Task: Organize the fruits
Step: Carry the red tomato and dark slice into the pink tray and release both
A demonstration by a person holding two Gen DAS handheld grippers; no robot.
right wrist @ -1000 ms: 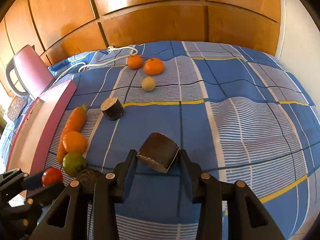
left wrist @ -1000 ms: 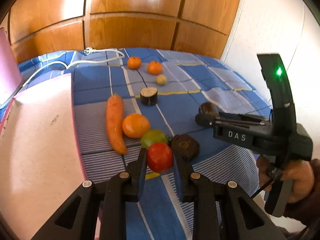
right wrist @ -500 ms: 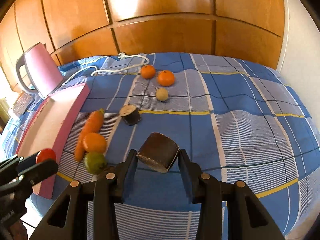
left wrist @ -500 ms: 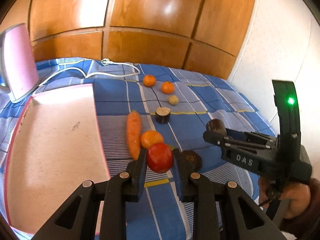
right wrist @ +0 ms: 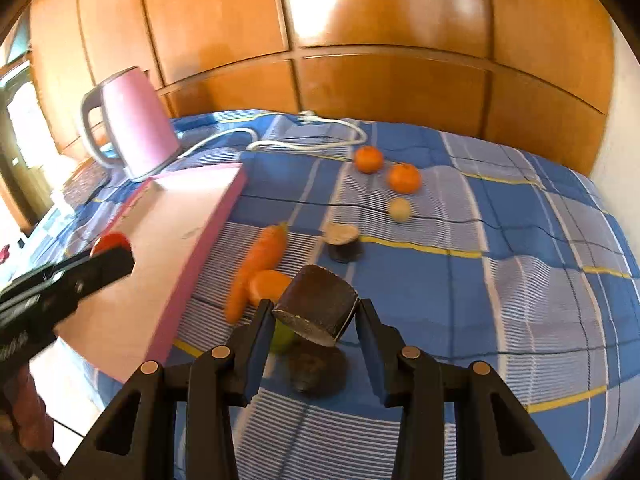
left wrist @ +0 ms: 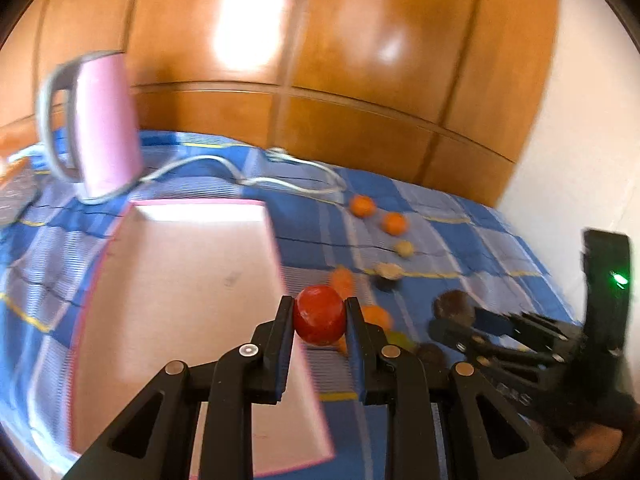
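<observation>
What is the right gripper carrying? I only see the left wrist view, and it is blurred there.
Observer: The right gripper is shut on a dark brown cut chunk with a pale speckled face.
Operator: Anything under it?
Observer: A dark lump and a green fruit lie on the blue checked cloth.
Operator: Does the carrot have its top?
Observer: Yes, the carrot shows a small green stub at its far end.

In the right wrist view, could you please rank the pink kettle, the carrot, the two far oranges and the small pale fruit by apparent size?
1. Pink kettle, clearly largest.
2. Carrot, though it lies nearer the camera and is blurred.
3. The two oranges look about alike, so I won't separate them.
4. Small pale fruit, smallest.
</observation>
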